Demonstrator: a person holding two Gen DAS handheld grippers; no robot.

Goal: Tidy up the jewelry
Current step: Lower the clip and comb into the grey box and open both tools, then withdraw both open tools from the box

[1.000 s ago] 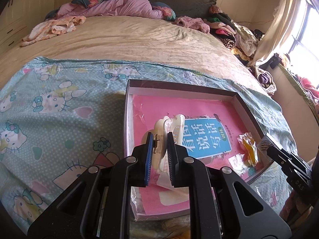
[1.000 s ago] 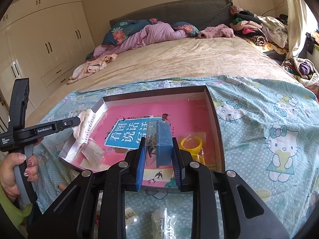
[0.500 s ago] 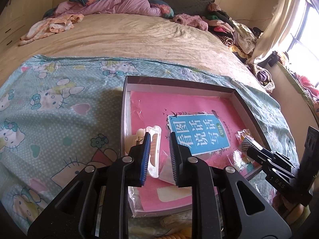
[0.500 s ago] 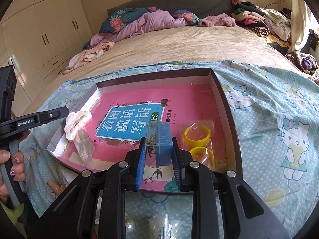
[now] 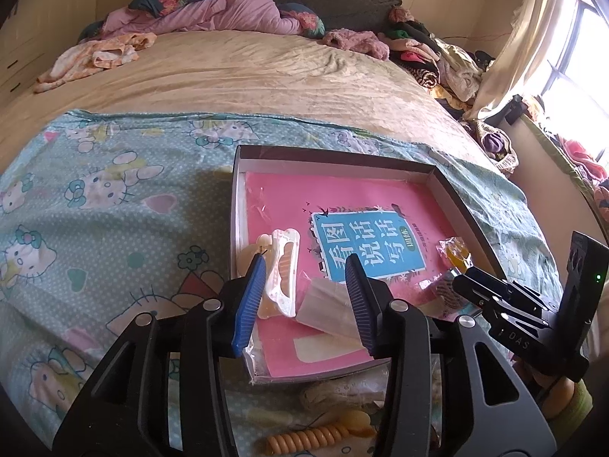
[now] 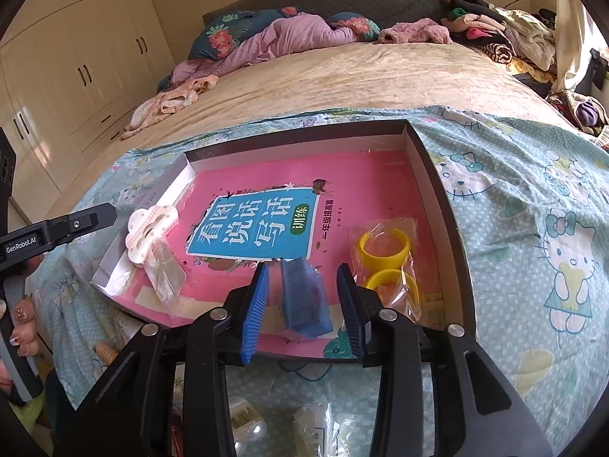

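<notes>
A shallow grey box [image 5: 335,156] on the cartoon-cat sheet holds a pink book [image 5: 342,198]. A white hair claw [image 5: 283,270] lies at the box's left side beside a clear bag [image 5: 327,308]. My left gripper [image 5: 304,293] stands over them, its jaws opening, and its left pad is right next to the claw without pressing it. In the right wrist view a blue piece in clear wrap [image 6: 304,297] lies on the book [image 6: 380,190] between the opening jaws of my right gripper [image 6: 304,301], with gaps on both sides. Bagged yellow rings [image 6: 384,251] lie just to its right.
Loose bagged items [image 6: 247,422] and an orange coil hair tie [image 5: 304,438] lie on the sheet at the near edge. A hand with painted nails [image 6: 23,320] holds the left gripper. Bedding and a clothes pile [image 5: 437,53] fill the far end of the bed, with wardrobes [image 6: 76,57] at the left.
Both pairs of jaws have spread apart. The white claw has left the left gripper and lies in the box. The blue piece has left the right gripper and lies on the book.
</notes>
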